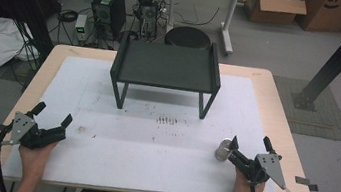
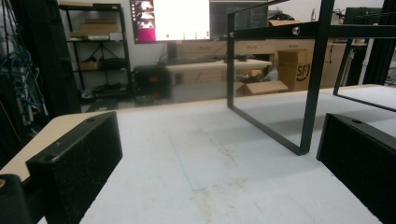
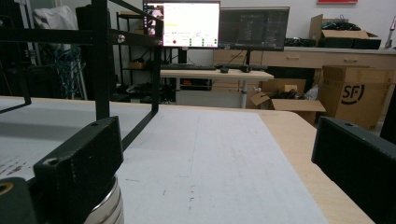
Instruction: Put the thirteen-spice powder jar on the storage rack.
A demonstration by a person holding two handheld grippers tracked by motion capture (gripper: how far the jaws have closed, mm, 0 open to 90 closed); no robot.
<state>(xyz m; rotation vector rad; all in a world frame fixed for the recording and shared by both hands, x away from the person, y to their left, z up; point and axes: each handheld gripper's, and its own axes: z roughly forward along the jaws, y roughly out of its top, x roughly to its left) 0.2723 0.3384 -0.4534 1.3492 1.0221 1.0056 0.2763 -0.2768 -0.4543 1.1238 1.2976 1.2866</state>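
A small silver metal cylinder [image 1: 223, 150] stands on the white mat [image 1: 151, 144] at the front right. My right gripper [image 1: 250, 141] rests open beside it. Its left jaw lies against or just next to the cylinder, which is outside the gap. In the right gripper view the cylinder [image 3: 106, 209] peeks out under the left jaw of the right gripper [image 3: 212, 140], and nothing lies between the jaws. My left gripper [image 1: 54, 113] rests open at the front left, with only bare mat between the jaws of the left gripper [image 2: 219, 140].
A black metal stand [image 1: 167, 68] with a raised tray top sits at the middle back of the mat; its legs [image 2: 310, 93] [image 3: 100, 56] are ahead of both grippers. Beyond the wooden table [image 1: 278, 106] are a round stool [image 1: 188, 37], a computer tower [image 1: 109, 9] and cardboard boxes [image 1: 274, 9].
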